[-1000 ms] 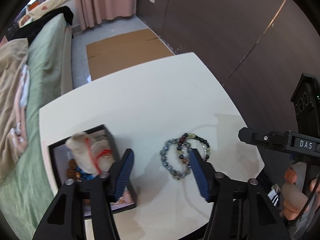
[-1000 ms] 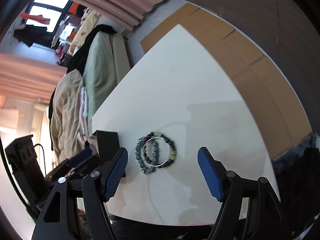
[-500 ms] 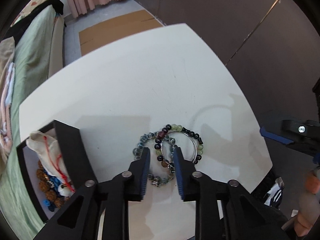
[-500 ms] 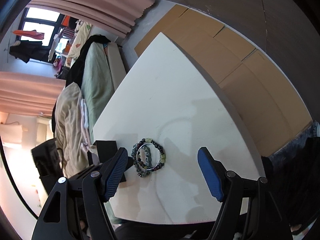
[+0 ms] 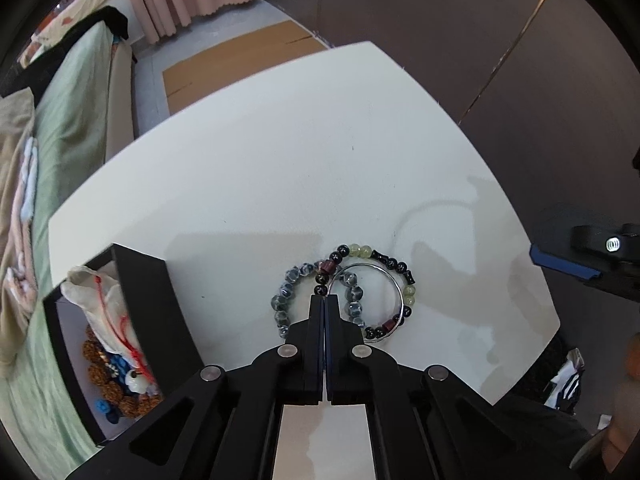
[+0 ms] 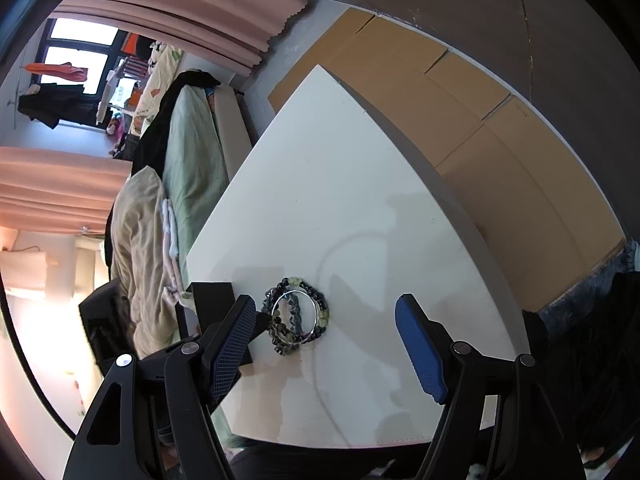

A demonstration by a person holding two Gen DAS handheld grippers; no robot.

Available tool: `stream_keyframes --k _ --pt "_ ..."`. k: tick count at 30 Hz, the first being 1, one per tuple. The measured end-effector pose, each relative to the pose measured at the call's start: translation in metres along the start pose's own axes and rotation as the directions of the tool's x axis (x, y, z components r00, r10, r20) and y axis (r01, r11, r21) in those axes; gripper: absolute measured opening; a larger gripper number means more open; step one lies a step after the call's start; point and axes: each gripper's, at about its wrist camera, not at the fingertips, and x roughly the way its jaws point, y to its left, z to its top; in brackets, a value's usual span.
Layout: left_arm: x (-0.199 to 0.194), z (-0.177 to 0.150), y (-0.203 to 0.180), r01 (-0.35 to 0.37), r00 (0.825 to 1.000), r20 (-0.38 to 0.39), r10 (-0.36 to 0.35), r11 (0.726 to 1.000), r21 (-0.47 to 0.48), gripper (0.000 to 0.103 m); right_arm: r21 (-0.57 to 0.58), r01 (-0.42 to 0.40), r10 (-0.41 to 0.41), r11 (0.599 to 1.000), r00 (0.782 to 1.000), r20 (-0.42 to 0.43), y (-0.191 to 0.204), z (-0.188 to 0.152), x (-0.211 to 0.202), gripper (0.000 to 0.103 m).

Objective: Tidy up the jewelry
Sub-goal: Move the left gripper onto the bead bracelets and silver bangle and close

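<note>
L gripper (image 5: 325, 298) pressed together, tips right at the near-left rim of the silver bangle (image 5: 394, 292); looks pinched on that rim, though the contact itself is hidden behind the tips, so a judgement only. R gripper (image 6: 326, 328) spread wide, nothing between its pads; hangs above the near table edge, well off the pile.

Jewelry pile sits on white table (image 5: 260, 168), near front edge: bangle lies flat over a dark/green bead bracelet (image 5: 400, 270); grey bead bracelet (image 5: 280, 304) overlaps on the left side. All three touch.

Key relation: black box (image 5: 148, 304) lies to the L of the pile, open, already holding brown beads + a cloth pouch w/ red cord (image 5: 100, 308); L gripper is the nearer one to both pile and box; so the carry should go leftward, up over the box wall. Bangle plane flat on table; rim pinch is thin, slip risk; beads may drag along.

Vs 1.0 s ago: L fingers were spread, straddling the pile from higher up; at 0.5 s ago half shut; now fully together and lower. R gripper unchanged in spread; pile not visibly shifted.
</note>
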Motion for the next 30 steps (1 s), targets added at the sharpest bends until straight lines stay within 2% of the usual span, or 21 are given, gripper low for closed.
stream_keyframes --k 5,14,18,30 --pt "-0.008 0.004 0.004 0.02 1.0 0.014 -0.02 1.0 -0.015 0.0 -0.014 0.009 -0.009 1.0 1.0 -0.018 0.002 0.0 0.006 0.073" --pt "0.012 0.007 -0.002 0.015 0.995 -0.097 -0.021 0.998 -0.055 0.001 -0.003 0.001 -0.001 1.0 1.0 -0.009 -0.001 0.001 0.002 0.073" --pt "0.013 0.006 -0.002 0.017 0.994 -0.104 -0.024 0.997 -0.077 0.001 0.009 0.001 -0.001 1.0 1.0 -0.001 -0.005 0.002 -0.001 0.073" --pt "0.022 0.01 -0.01 -0.014 0.991 -0.132 0.006 0.998 -0.065 0.001 0.002 -0.008 0.008 1.0 1.0 -0.003 -0.002 0.002 -0.001 0.073"
